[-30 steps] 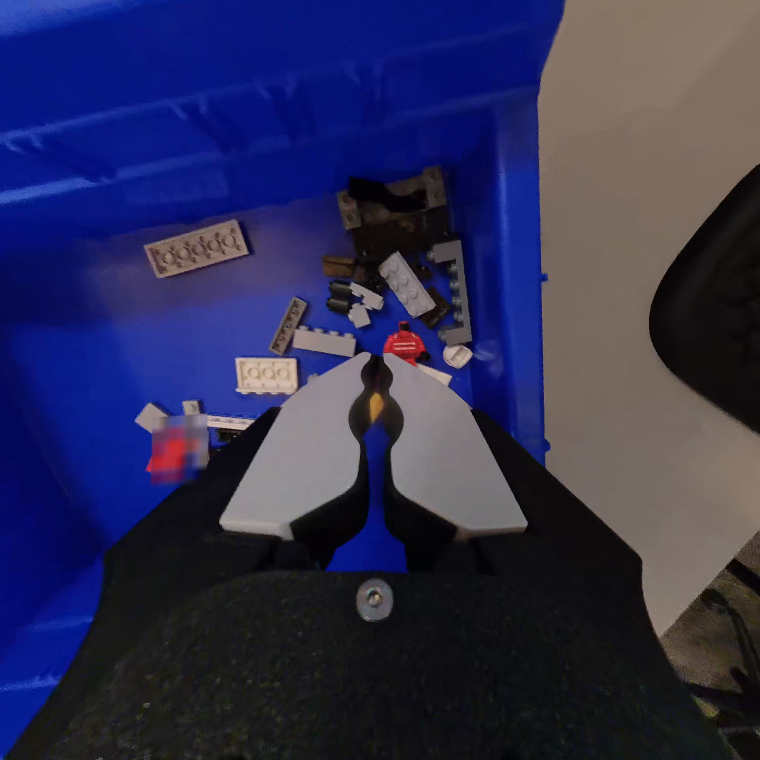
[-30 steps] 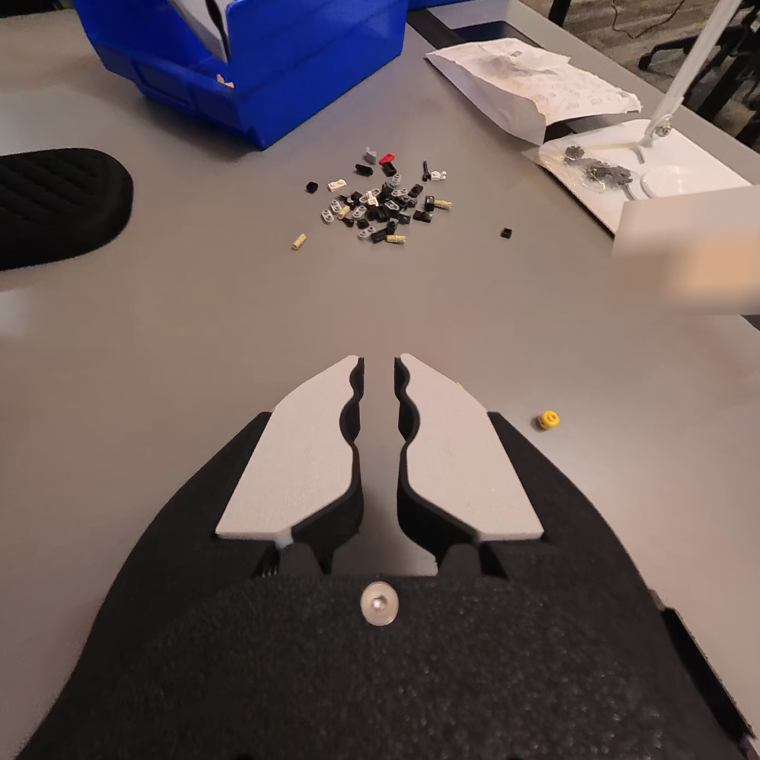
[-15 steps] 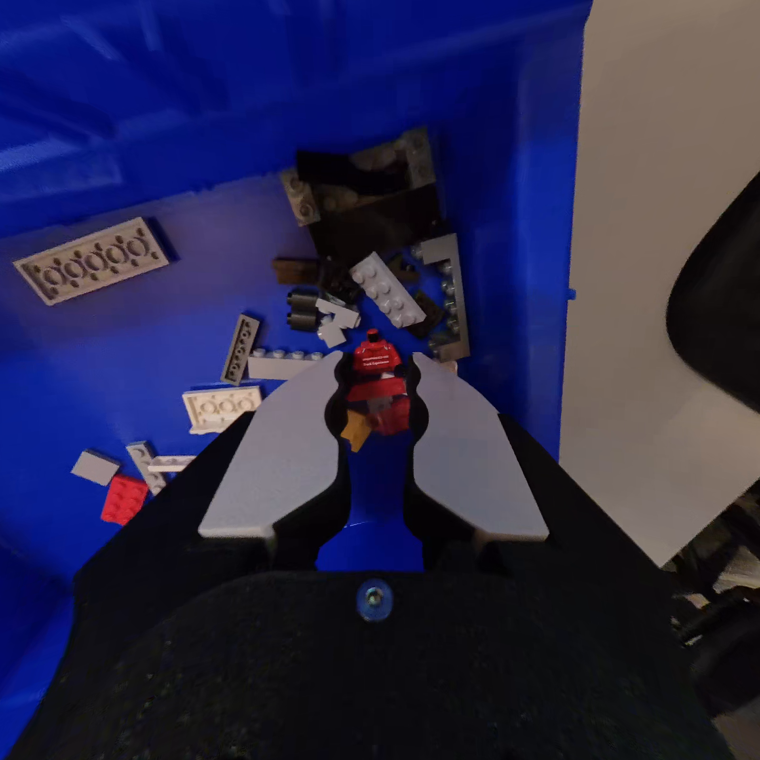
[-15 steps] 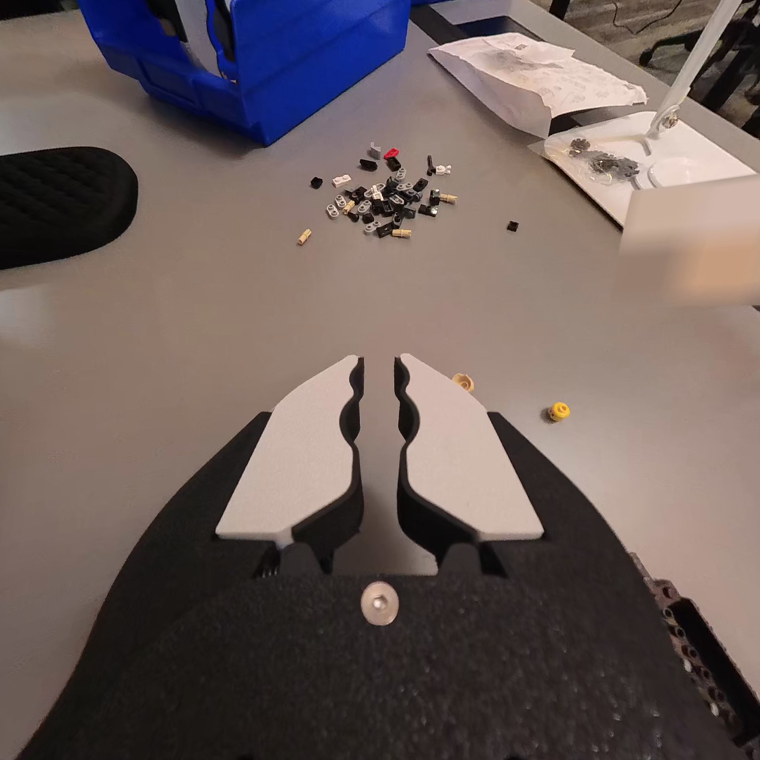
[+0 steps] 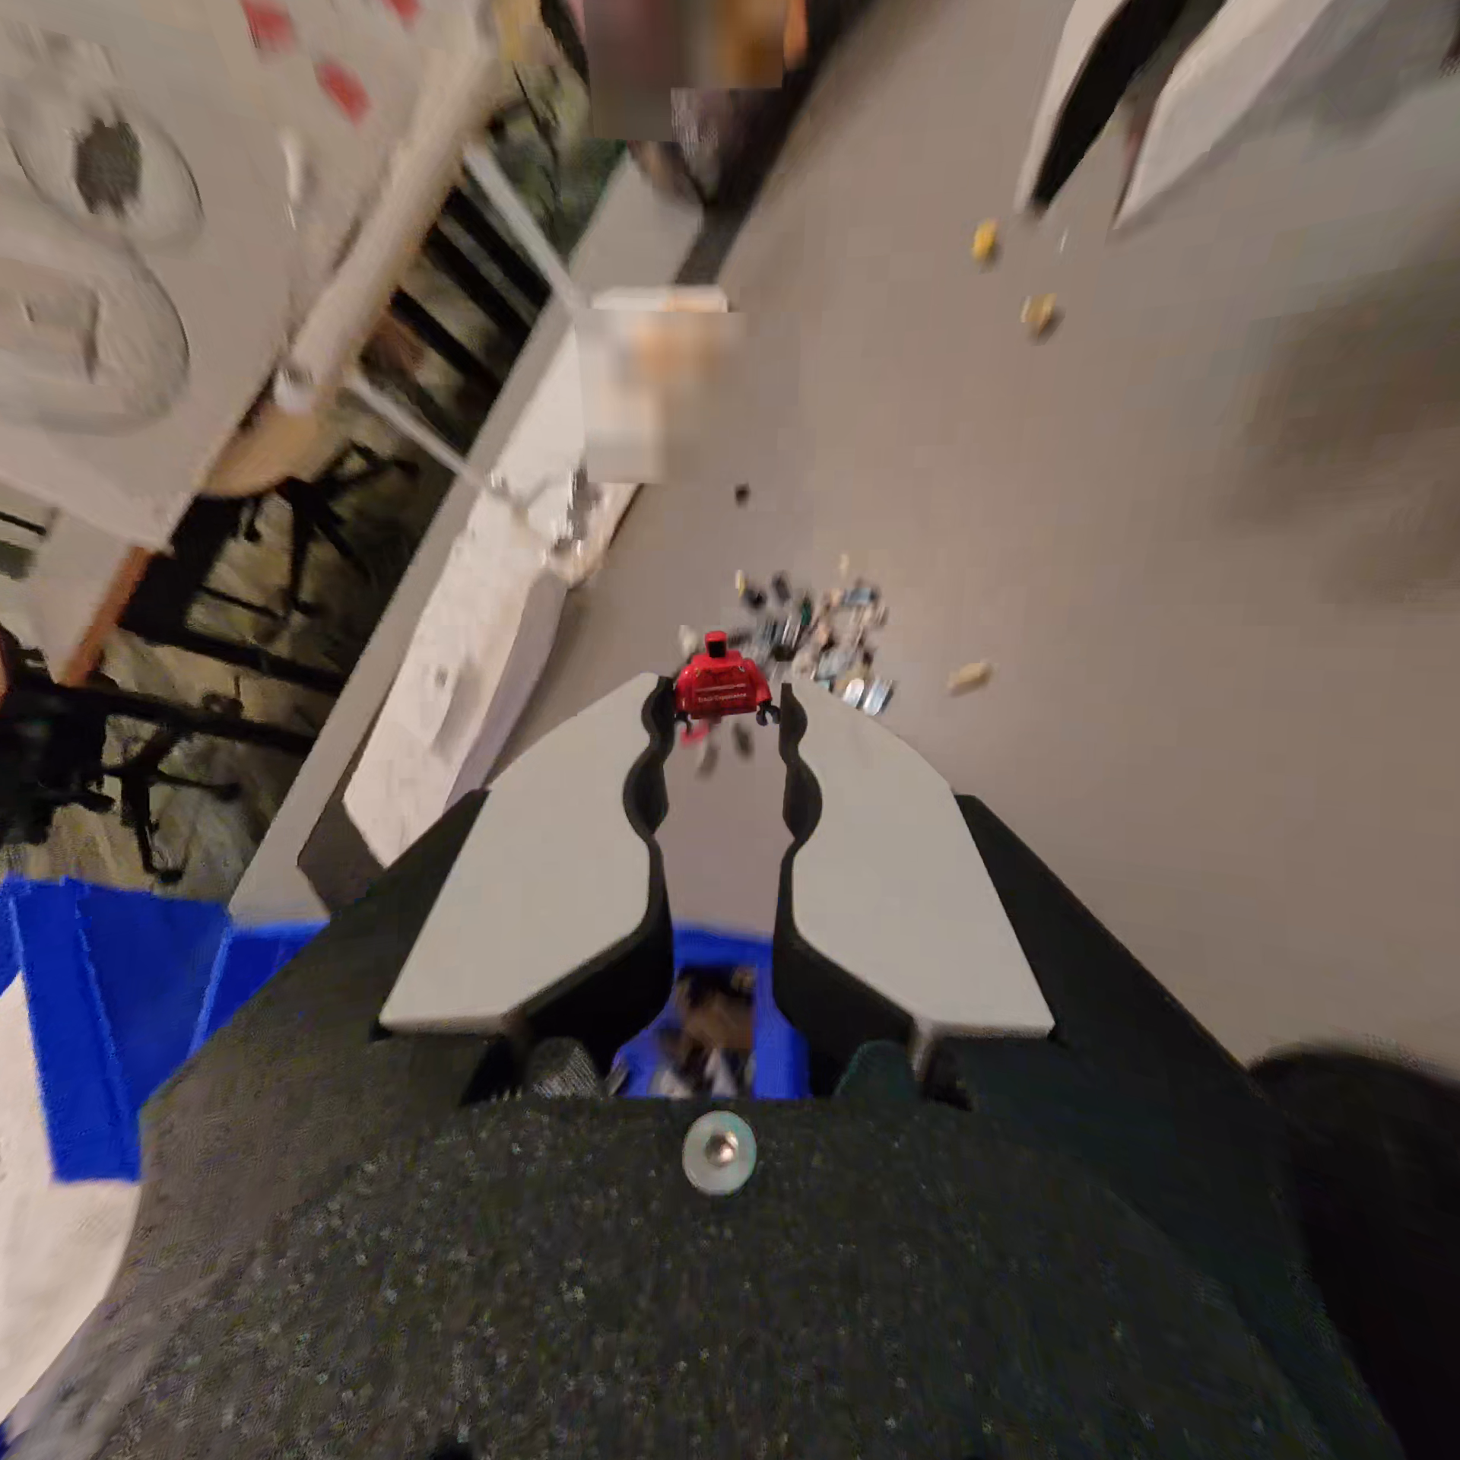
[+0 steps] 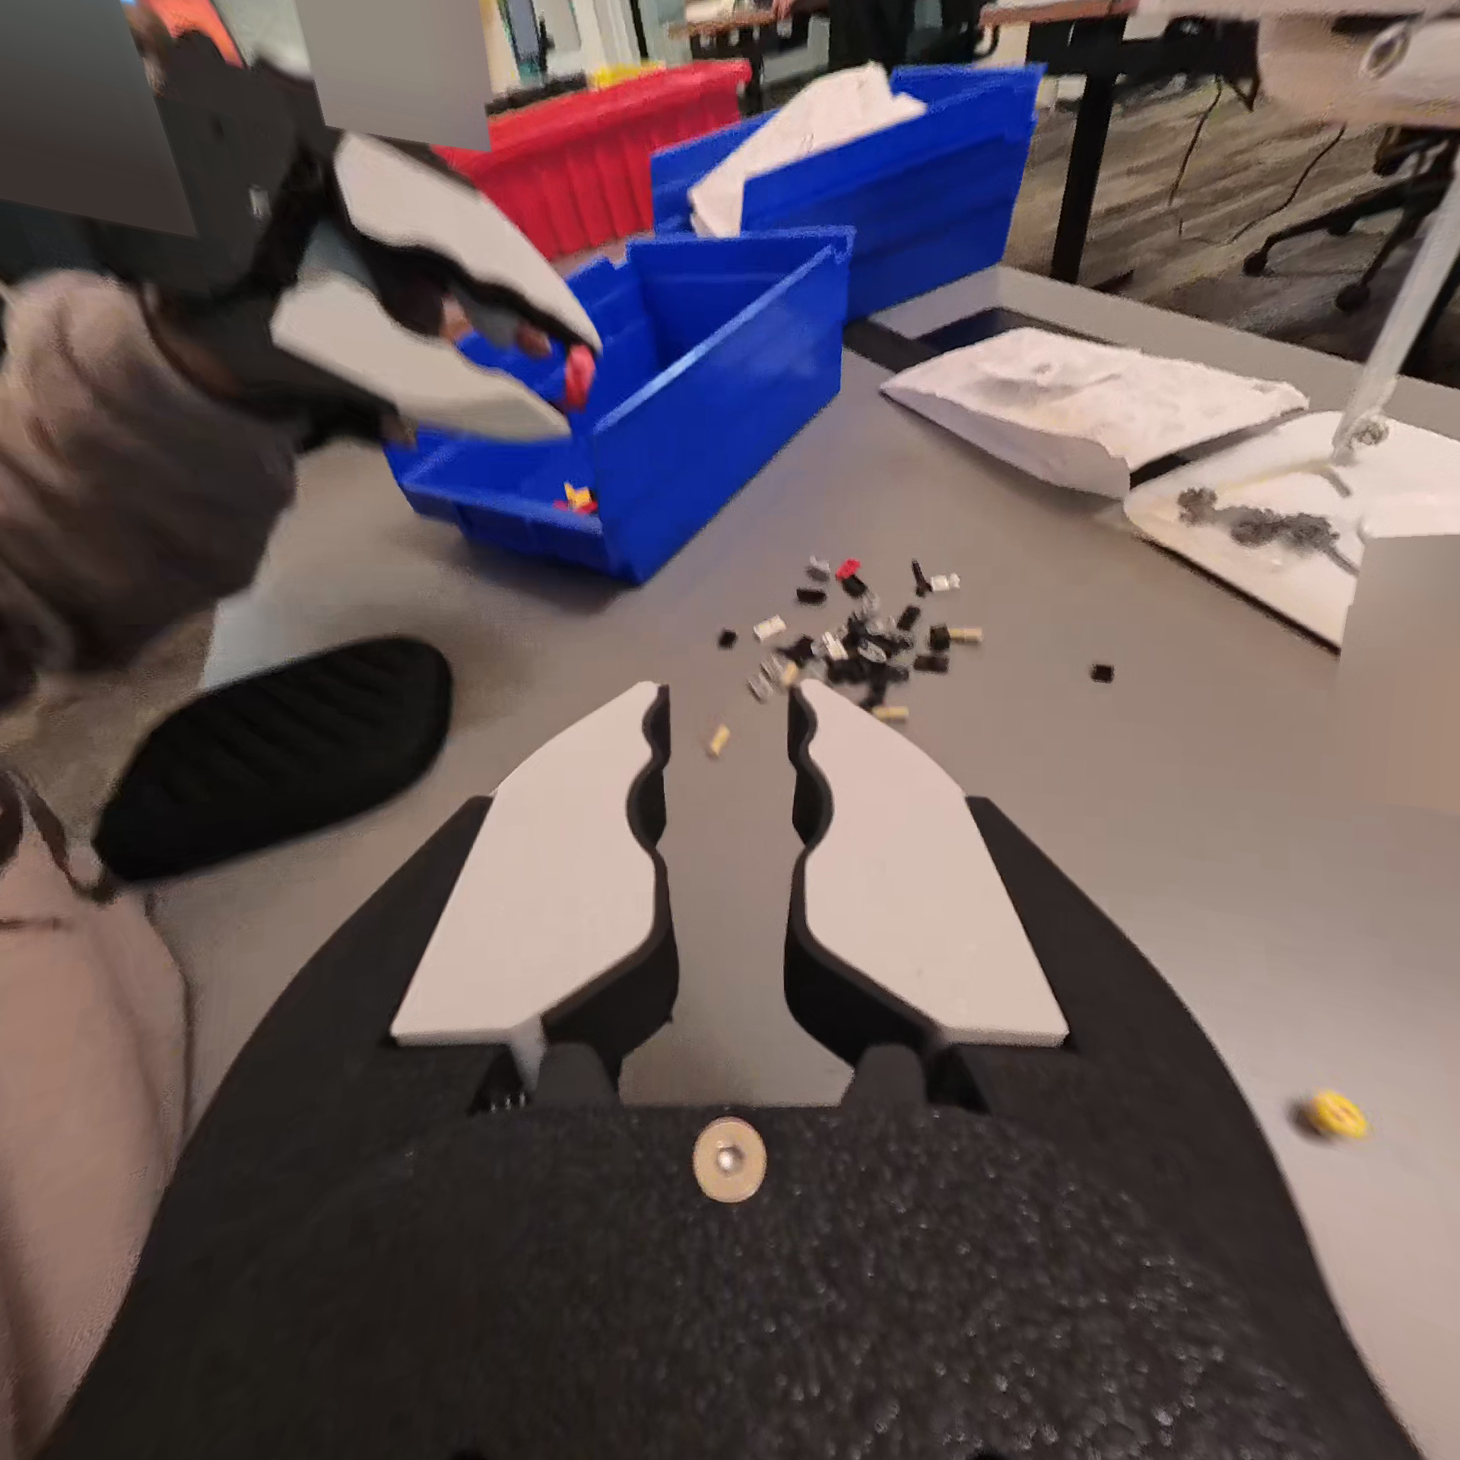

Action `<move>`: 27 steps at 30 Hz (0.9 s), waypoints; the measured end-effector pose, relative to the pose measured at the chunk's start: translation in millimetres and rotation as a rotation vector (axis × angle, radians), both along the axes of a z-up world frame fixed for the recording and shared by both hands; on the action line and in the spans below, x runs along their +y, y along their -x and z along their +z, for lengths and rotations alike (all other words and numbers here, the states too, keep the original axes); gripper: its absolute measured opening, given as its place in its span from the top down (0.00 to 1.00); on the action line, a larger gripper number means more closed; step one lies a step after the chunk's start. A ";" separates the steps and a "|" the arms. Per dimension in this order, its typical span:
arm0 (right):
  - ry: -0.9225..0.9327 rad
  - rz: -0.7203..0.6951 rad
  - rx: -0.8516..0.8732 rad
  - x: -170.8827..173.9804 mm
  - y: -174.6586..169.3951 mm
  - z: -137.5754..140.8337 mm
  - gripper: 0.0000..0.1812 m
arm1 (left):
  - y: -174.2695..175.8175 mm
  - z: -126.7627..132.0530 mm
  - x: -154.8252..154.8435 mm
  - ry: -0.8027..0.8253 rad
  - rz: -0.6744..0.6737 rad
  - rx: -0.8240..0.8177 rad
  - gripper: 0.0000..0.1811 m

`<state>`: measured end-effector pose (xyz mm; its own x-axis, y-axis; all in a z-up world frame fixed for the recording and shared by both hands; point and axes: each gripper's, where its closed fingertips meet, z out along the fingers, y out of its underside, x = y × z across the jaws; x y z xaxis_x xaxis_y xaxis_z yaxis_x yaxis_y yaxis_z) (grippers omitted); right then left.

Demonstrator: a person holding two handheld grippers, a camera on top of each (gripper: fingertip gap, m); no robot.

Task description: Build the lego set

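My left gripper (image 5: 720, 701) is shut on a red minifigure torso (image 5: 719, 681), pinched by its arms between the fingertips. It holds the torso in the air above the blue bin (image 5: 118, 987). In the right wrist view the left gripper (image 6: 578, 391) hangs over the bin (image 6: 711, 442) with the red torso (image 6: 582, 370) at its tips. My right gripper (image 6: 727, 699) is open and empty above the grey table, just short of a pile of small black, grey and tan pieces (image 6: 861, 640). The pile also shows in the left wrist view (image 5: 822, 632).
A loose tan piece (image 6: 717, 741) lies between my right fingertips' line and a yellow round piece (image 6: 1335, 1115) lies at the right. A black pad (image 6: 276, 750) is at the left. A white paper bag (image 6: 1090, 411) and a white base with grey parts (image 6: 1256, 525) lie at the right. A second blue bin (image 6: 869, 166) stands behind. Left tips to right tips: about 15 centimeters.
My left gripper closed on the red torso inside the bin, lifted it out and swung to face the table. My right gripper has tilted up and opened wider.
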<state>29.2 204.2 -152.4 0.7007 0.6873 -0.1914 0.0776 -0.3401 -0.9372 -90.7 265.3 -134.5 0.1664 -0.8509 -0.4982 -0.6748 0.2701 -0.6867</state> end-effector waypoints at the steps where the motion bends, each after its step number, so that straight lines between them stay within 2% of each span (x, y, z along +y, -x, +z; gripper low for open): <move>1: 0.003 -0.013 0.042 2.6 7.4 6.3 0.84 | -17.2 0.9 -9.5 -0.017 -0.007 -0.044 0.86; 4: 0.033 -0.041 0.142 5.3 20.2 18.1 0.84 | -63.2 -1.8 -34.1 -0.072 -0.036 -0.136 0.86; 7: 0.061 -0.070 0.161 3.7 18.1 18.2 0.85 | -94.3 -11.4 -53.7 -0.042 -0.076 -0.173 0.86; 13: 0.219 -0.009 0.188 -9.4 12.1 -6.3 0.95 | -119.8 -28.8 -75.4 -0.030 -0.141 -0.151 0.86; 17: 0.339 0.105 0.178 -18.1 1.6 -16.7 0.96 | -125.2 -38.6 -85.8 0.125 -0.179 -0.193 0.86; 19: 0.323 0.121 0.091 -10.6 -30.6 -9.1 0.96 | -123.0 -39.8 -87.0 0.228 -0.191 -0.226 0.85; 21: 0.319 0.164 -0.122 -2.6 -72.2 -9.9 0.96 | -118.8 -40.2 -83.8 0.336 -0.189 -0.270 0.84; 24: 0.395 0.249 -0.331 12.8 -118.3 -30.9 0.96 | -114.2 -48.3 -74.9 0.433 -0.170 -0.295 0.84; 27: 0.388 0.316 -0.502 28.4 -130.6 -62.7 0.96 | -111.8 -57.1 -71.7 0.451 -0.160 -0.277 0.85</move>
